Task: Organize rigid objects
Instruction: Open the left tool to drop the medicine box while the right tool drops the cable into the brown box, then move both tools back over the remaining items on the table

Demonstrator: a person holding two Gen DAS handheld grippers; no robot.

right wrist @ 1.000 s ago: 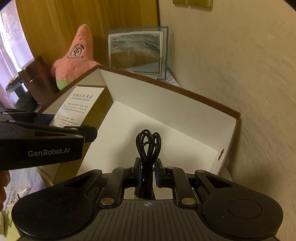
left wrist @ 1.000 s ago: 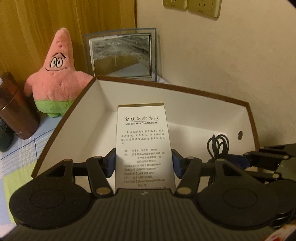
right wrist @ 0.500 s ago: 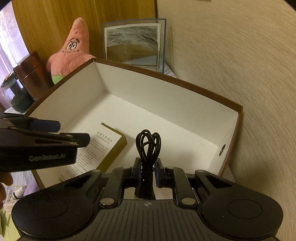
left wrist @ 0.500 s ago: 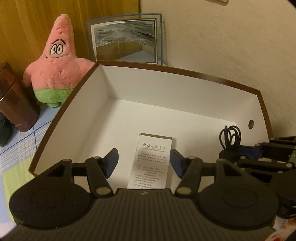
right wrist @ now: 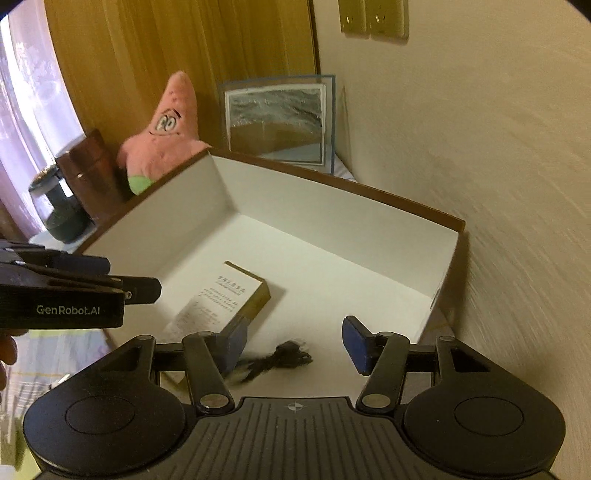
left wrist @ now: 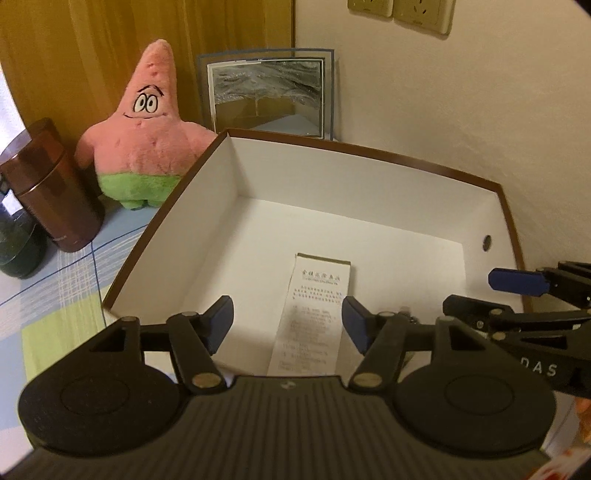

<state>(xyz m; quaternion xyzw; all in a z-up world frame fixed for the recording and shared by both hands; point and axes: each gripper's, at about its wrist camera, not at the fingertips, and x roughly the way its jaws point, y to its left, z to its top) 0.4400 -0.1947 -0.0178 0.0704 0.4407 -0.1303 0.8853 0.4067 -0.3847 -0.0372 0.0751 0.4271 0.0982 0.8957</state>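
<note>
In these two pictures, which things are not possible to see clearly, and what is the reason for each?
- Cable, right wrist view: motion-blurred, its shape unclear; in the left wrist view the grippers hide nearly all of it.
- Small carton, left wrist view: near end hidden behind the left gripper body; its small print is unreadable.
- Box, right wrist view: near wall hidden behind the right gripper.
- Wall sockets: cut off by the top edge.

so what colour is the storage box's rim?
Brown; the storage box is white inside with a brown top rim. Clearest in the left wrist view.
</note>
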